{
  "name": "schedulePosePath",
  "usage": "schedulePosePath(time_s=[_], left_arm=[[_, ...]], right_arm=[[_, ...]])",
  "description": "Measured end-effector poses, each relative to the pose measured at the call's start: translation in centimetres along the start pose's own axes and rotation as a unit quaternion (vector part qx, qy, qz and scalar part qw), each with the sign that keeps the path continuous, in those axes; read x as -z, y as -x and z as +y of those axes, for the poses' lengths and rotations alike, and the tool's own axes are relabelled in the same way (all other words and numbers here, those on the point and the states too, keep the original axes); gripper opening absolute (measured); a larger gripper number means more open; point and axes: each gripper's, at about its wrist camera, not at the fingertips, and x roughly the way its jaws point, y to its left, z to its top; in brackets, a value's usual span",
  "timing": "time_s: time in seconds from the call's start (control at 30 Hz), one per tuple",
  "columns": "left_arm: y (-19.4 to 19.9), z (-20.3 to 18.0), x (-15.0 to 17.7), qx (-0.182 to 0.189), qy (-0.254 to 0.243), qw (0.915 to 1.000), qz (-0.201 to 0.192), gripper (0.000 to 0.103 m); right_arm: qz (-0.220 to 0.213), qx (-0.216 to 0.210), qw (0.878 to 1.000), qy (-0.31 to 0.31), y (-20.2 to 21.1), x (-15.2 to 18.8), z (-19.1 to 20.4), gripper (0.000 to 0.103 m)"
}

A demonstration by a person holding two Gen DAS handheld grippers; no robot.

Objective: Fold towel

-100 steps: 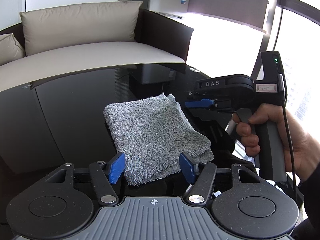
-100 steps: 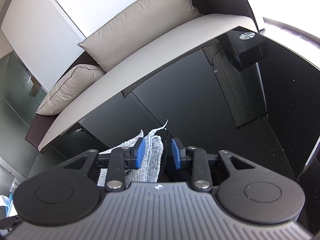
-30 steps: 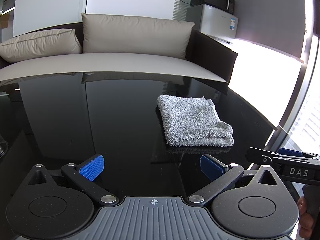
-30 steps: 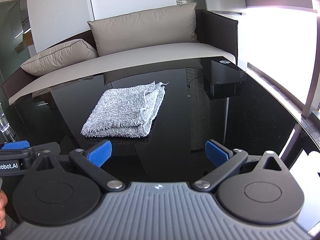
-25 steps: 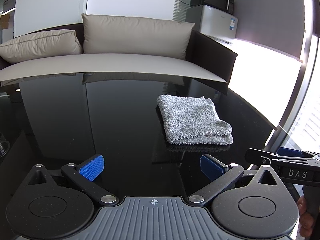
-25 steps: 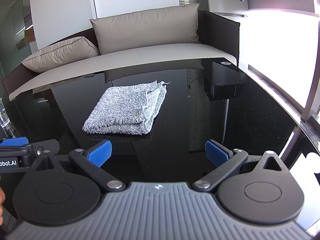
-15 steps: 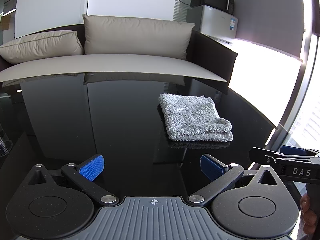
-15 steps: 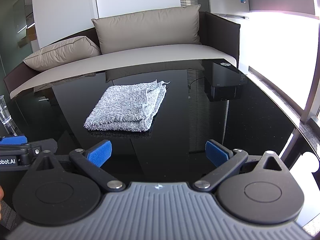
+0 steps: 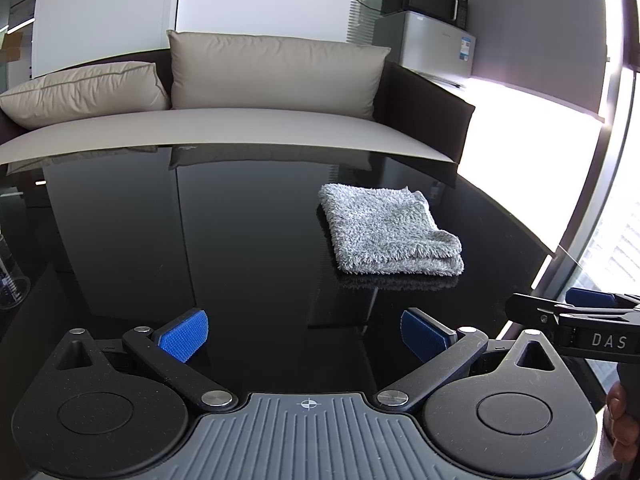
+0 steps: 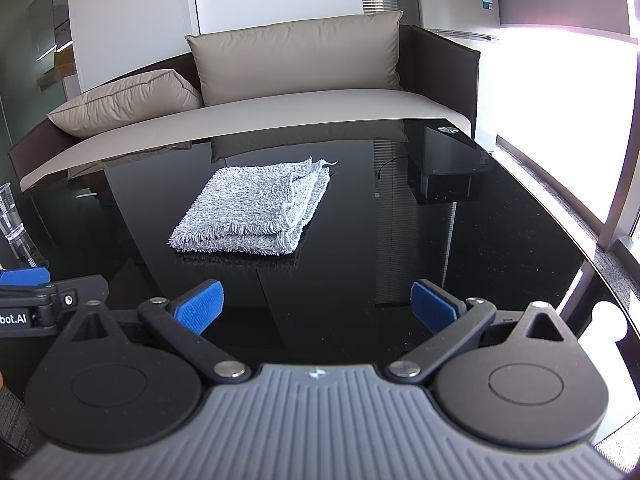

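Observation:
A grey fluffy towel (image 9: 390, 230) lies folded into a small thick square on the glossy black table (image 9: 248, 248). The right wrist view shows the same towel (image 10: 256, 208) ahead and slightly left, its folded layers facing me. My left gripper (image 9: 306, 334) is open, held back from the towel near the table's front edge, nothing between its blue pads. My right gripper (image 10: 316, 306) is open too, empty, well short of the towel. The right gripper's body (image 9: 576, 328) shows at the right edge of the left wrist view.
A beige sofa (image 9: 256, 120) with cushions runs along the table's far side. A clear plastic cup (image 10: 10, 212) stands at the left. A small fridge with a microwave (image 9: 424, 36) stands at the back right. A bright window lies to the right.
Both grippers have drawn back from the towel and opened wide since 3.3 s ago. Over the last second they have retreated slightly further; the towel has not moved.

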Motion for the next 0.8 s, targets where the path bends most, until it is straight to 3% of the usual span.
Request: schedulePosePath(time_s=[0.8], left_arm=[[0.11,0.01,0.27,-0.002,-0.002,1.0000,0.002,0.102]], right_arm=[[0.005,0.001,1.000,0.003,0.29,0.29,-0.06,0.102]])
